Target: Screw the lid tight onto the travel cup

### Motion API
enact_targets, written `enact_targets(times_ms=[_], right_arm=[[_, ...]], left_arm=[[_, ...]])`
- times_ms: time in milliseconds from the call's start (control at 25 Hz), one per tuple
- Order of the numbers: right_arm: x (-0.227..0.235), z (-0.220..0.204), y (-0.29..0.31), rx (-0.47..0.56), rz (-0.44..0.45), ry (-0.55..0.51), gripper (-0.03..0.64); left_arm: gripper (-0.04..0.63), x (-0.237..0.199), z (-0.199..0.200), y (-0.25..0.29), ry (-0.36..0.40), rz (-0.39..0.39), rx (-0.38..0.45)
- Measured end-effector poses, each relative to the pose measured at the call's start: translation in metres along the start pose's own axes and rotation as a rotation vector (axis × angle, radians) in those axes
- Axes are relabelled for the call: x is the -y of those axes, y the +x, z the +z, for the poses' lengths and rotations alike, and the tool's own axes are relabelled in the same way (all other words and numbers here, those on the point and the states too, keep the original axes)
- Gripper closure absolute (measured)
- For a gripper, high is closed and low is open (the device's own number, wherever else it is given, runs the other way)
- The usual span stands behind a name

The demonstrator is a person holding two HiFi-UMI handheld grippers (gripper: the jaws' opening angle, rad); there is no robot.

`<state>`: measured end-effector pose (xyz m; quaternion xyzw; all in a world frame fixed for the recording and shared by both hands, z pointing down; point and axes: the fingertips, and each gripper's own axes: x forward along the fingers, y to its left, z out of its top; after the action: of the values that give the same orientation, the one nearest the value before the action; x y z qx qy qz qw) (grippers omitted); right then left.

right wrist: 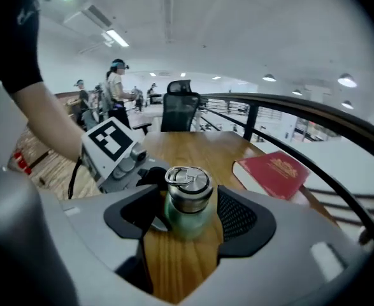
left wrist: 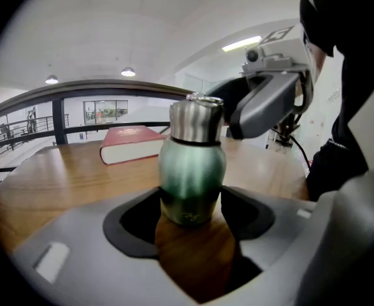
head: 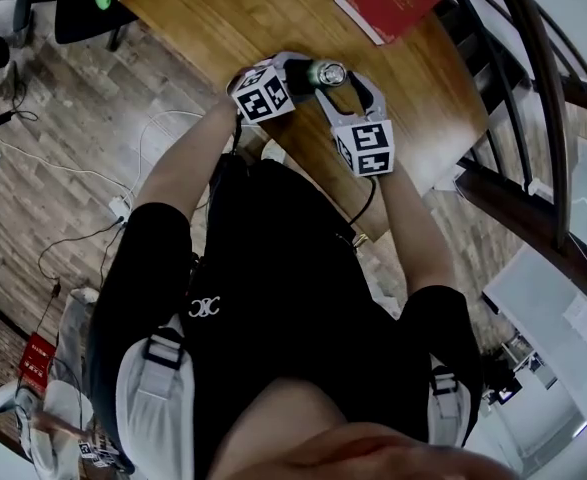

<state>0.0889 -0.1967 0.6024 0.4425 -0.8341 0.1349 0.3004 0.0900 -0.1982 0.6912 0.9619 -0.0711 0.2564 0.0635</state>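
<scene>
Left hand-held gripper (left wrist: pixel 190 217) clamps the travel cup (left wrist: pixel 192 171) steady — right hand-held gripper (right wrist: pixel 190 220), closed round the lid (right wrist: pixel 188 185), should twist level.

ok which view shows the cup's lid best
The right gripper view: it looks down onto the lid, so its steel top and ring handle show. The left gripper view shows only its steel side above the green travel cup. The head view shows it small and far off.

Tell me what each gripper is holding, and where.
The left gripper clamps the travel cup low on its green body; right gripper appears to grip its lid by the sides.
</scene>
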Motion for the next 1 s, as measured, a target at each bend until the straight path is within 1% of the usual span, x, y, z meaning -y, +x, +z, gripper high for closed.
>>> enact_targets(times_ms=[80,160,320,400,440,520,640,760,880,1000], right_arm=[[0.001,0.001,-0.005,0.002,0.114,-0.104,0.353],[0.001,0.003,-0.004,-0.018,0.209,-0.203,0.353],[0.001,-0.009,0.009,-0.123,0.323,-0.453,0.353],[-0.001,-0.01,0.013,-0.169,0.379,-0.559,0.354],[-0.001,-0.01,0.015,-0.186,0.403,-0.594,0.354],[-0.001,-0.012,0.017,-0.218,0.445,-0.632,0.356],[-0.002,-0.012,0.017,-0.231,0.473,-0.633,0.356],[-0.001,-0.011,0.018,-0.207,0.434,-0.571,0.357],[0.0,-0.006,0.019,-0.18,0.33,-0.453,0.357],[0.002,-0.001,0.019,-0.15,0.185,-0.293,0.357]], left_arm=[[0.249,0.0,0.0,0.0,0.006,0.0,-0.006],[0.249,0.0,0.0,-0.001,0.01,-0.001,-0.015],[0.249,0.0,0.0,-0.002,0.012,0.001,-0.018],[0.249,0.0,0.001,-0.001,0.011,0.003,-0.021],[0.249,0.0,0.001,-0.001,0.01,0.005,-0.025],[0.249,-0.001,0.001,-0.001,0.008,0.01,-0.032],[0.249,0.0,0.001,-0.001,0.0,0.018,-0.033],[0.249,0.0,0.0,-0.001,-0.008,0.024,-0.031],[0.249,0.0,-0.003,0.0,-0.018,0.039,-0.029],[0.247,0.0,-0.003,-0.001,-0.019,0.051,-0.034]])
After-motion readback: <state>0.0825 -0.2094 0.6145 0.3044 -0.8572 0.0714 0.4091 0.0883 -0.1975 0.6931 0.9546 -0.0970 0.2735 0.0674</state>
